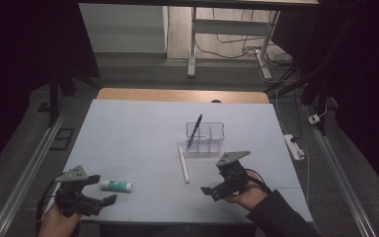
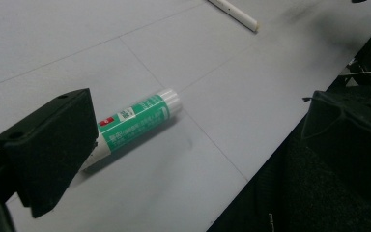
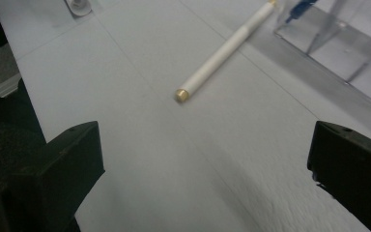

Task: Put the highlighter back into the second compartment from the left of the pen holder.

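Observation:
A green-and-white glue stick [image 1: 115, 185] [image 2: 135, 121] lies on the pale table sheet at the front left. My left gripper [image 1: 102, 188] [image 2: 198, 140] hovers open just in front of it, one jaw overlapping its base in the left gripper view. A white pen [image 1: 183, 164] [image 3: 227, 48] with a gold end lies near the middle. My right gripper [image 1: 212, 180] [image 3: 205, 166] stands open a little short of that end, with nothing between the jaws. A clear organizer [image 1: 216, 129] [image 3: 348, 53] holds a blue pen [image 1: 195, 131] [image 3: 299, 7] leaning upright.
The pale sheet [image 1: 138, 133] covers a wooden table [image 1: 177, 95]; its front edge runs close under both hands. A power strip [image 1: 294, 146] and cables lie on the floor to the right. A white desk frame [image 1: 227, 29] stands beyond the table.

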A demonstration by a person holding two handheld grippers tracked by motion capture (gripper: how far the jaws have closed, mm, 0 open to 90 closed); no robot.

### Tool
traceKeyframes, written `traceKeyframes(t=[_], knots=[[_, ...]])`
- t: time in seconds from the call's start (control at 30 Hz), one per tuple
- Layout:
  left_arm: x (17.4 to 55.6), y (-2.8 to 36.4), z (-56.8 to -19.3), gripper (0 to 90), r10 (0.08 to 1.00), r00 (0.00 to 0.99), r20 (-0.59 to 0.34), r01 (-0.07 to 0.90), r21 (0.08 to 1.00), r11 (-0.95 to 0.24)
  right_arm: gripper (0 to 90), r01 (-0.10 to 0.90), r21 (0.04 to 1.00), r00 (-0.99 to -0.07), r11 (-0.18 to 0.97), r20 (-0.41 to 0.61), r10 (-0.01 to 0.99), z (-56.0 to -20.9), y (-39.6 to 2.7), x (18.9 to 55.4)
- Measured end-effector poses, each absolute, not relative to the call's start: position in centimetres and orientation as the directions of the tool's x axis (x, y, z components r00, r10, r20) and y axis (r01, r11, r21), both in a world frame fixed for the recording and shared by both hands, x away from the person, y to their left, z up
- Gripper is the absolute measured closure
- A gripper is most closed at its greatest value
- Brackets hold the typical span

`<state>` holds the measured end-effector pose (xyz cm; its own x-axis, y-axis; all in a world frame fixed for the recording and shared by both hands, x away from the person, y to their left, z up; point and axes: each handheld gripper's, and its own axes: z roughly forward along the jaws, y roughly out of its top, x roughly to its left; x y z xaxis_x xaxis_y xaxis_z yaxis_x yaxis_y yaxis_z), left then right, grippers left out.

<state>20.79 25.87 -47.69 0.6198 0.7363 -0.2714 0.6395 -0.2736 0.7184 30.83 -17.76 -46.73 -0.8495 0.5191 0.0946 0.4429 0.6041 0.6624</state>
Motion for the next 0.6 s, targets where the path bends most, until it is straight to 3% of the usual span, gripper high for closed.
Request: traceKeyframes(t=[0.2,0.33,0.47,0.6], knots=[[20.8,25.8,-47.7,0.0,0.735,0.622,-0.268,0.640,0.715,-0.281,0.0,0.407,0.631,-0.884,0.660,0.090,0.459,-47.7,-14.8,31.9],[20.8,25.8,-47.7,0.0,0.734,0.625,-0.267,0.640,0.714,-0.285,7.4,0.389,0.614,-0.898,0.687,0.085,0.432,-48.4,-13.2,32.7],[20.8,25.8,-47.7,0.0,0.734,0.625,-0.267,0.640,0.713,-0.286,22.8,0.377,0.604,-0.908,0.702,0.090,0.410,-48.8,-11.8,33.3],[20.8,25.7,-47.7,0.0,0.733,0.626,-0.266,0.640,0.712,-0.288,44.4,0.356,0.593,-0.920,0.722,0.085,0.383,-49.2,-10.7,33.9]])
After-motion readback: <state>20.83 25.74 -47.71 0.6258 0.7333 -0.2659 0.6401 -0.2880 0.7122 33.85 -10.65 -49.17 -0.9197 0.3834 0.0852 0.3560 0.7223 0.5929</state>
